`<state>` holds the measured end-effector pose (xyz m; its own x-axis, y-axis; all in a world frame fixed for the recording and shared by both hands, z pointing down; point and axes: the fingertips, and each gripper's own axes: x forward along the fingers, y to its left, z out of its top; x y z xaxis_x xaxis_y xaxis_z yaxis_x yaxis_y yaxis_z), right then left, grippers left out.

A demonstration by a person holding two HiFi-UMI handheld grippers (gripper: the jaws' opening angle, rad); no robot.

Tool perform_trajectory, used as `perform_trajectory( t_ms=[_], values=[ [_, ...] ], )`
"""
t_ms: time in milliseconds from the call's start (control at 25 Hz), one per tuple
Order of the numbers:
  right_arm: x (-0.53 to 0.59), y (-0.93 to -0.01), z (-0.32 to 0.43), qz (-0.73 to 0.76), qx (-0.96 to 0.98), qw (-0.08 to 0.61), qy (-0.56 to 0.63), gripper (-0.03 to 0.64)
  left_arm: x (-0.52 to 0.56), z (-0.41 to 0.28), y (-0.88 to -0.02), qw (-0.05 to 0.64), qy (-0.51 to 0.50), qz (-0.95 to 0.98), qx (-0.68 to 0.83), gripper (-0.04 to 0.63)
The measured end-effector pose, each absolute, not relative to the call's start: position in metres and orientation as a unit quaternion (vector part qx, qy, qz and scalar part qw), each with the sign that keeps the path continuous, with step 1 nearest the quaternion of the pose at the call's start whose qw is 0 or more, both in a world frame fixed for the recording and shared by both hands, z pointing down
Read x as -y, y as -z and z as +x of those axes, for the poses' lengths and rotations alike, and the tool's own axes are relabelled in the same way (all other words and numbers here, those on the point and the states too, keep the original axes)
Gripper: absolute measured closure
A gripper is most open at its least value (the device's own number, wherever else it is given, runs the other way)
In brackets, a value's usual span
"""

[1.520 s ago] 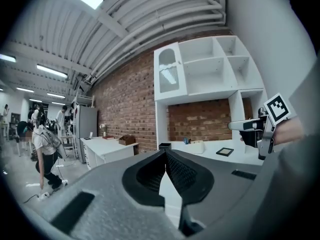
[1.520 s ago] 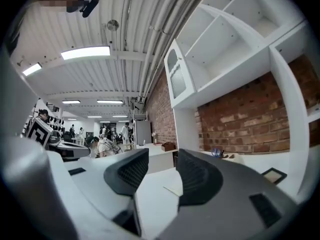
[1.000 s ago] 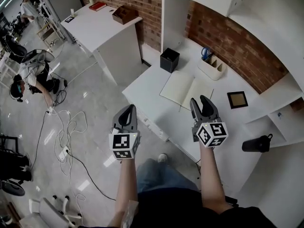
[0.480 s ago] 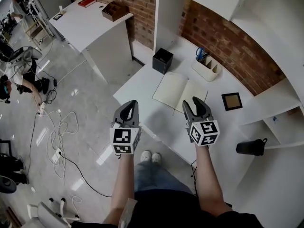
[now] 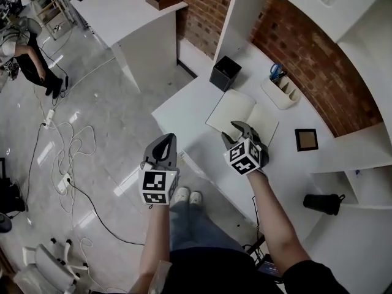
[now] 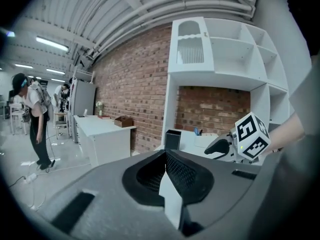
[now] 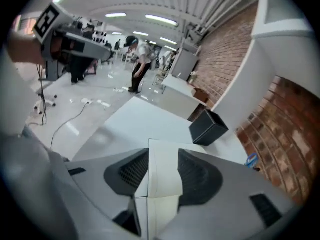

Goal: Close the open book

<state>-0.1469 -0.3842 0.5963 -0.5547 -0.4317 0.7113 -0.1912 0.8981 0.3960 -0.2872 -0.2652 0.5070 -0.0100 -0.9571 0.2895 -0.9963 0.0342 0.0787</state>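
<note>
The open book point(image 5: 242, 115) lies flat on the white desk point(image 5: 184, 112), blank cream pages up. My right gripper point(image 5: 244, 130) hovers over the book's near edge, its jaws open and pointing along the pages. In the right gripper view a page of the book point(image 7: 162, 176) shows in the gap of that gripper point(image 7: 164, 156); the jaws hold nothing. My left gripper point(image 5: 164, 143) is shut and empty, out over the floor just left of the desk's near corner. The left gripper view shows its tips point(image 6: 165, 156) meeting, with the right gripper's marker cube point(image 6: 250, 136) to the right.
A black box point(image 5: 225, 72) stands behind the book, a white pen holder point(image 5: 280, 90) at the back right. A small framed picture point(image 5: 305, 139) lies right of the book and a black bottle point(image 5: 323, 203) further right. Cables point(image 5: 67, 158) trail over the floor on the left.
My right gripper has moved forward and left, from the desk's front edge to over the book's near edge. The left gripper has stayed shut in much the same place.
</note>
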Motion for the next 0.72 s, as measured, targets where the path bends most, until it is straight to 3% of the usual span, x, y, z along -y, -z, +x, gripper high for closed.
perform_trajectory(
  t_ms=[280, 720],
  values=[
    [0.381, -0.659, -0.158, 0.128, 0.796, 0.541, 0.24, 0.453, 0.238, -0.319, -0.535, 0.165, -0.075, 0.657, 0.732, 0.586],
    [0.394, -0.678, -0.16, 0.158, 0.749, 0.567, 0.305, 0.453, 0.233, -0.324, -0.566, 0.193, -0.084, 0.648, 0.732, 0.586]
  ],
)
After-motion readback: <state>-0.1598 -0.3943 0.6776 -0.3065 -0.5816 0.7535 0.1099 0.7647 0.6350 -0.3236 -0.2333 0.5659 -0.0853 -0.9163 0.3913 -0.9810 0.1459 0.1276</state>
